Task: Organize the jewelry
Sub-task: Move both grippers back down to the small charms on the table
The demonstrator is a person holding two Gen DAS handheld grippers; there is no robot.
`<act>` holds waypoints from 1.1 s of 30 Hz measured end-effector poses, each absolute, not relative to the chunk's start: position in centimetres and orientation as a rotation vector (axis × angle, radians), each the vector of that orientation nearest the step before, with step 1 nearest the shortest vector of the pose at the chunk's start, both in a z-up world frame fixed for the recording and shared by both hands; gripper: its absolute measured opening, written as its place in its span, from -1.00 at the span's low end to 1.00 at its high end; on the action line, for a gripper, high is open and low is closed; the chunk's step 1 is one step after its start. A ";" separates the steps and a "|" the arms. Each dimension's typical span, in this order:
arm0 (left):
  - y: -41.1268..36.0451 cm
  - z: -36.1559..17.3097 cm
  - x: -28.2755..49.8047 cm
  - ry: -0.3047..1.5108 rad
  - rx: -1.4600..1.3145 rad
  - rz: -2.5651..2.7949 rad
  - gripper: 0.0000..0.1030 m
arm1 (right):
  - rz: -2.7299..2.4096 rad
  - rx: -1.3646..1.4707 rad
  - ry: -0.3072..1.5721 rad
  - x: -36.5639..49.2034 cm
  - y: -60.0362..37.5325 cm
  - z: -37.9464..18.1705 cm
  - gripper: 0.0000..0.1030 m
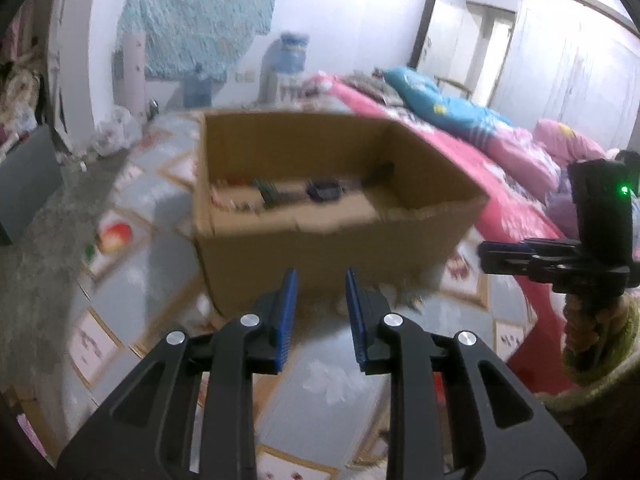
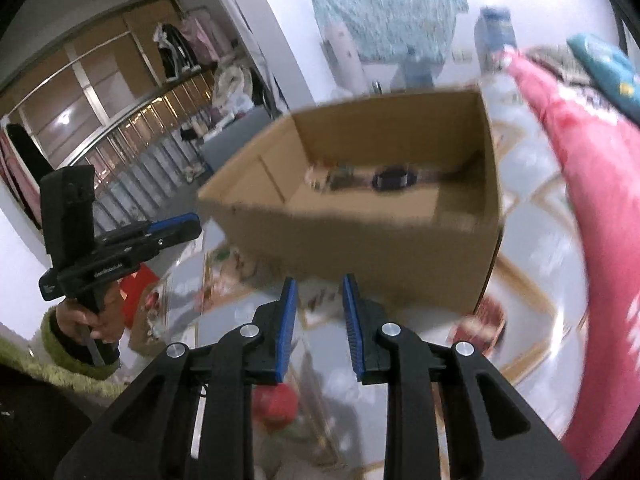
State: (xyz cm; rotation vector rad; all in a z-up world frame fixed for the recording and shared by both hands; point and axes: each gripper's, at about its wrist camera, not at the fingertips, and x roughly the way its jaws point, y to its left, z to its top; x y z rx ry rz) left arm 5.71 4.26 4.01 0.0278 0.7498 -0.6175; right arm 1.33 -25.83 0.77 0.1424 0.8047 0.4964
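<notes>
An open cardboard box stands on the patterned floor mat, its near wall just ahead of both tools; small jewelry items, blurred, lie at its far wall. The left tool and right tool stand slightly parted, gripping nothing. A pink bed borders the mat.

An open brown cardboard box is set upright on a patterned floor mat, its flaps out of sight and its plain inner walls exposed. The picture is blurred by motion. On the floor of the box, along the far wall, a loose row of small items is seen. Toward the middle of that row, a dark, low, rounded case is placed. To the left of the case, a greenish piece lies, and further left, by the box's left wall, a cluster of pale and reddish bits is scattered. What each small item is cannot be told.
</notes>
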 end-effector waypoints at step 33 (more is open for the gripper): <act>-6.5 -4.4 6.7 0.834 0.339 -0.672 -0.59 | 0.453 0.106 0.962 1.4 -24.0 -6.1 -0.53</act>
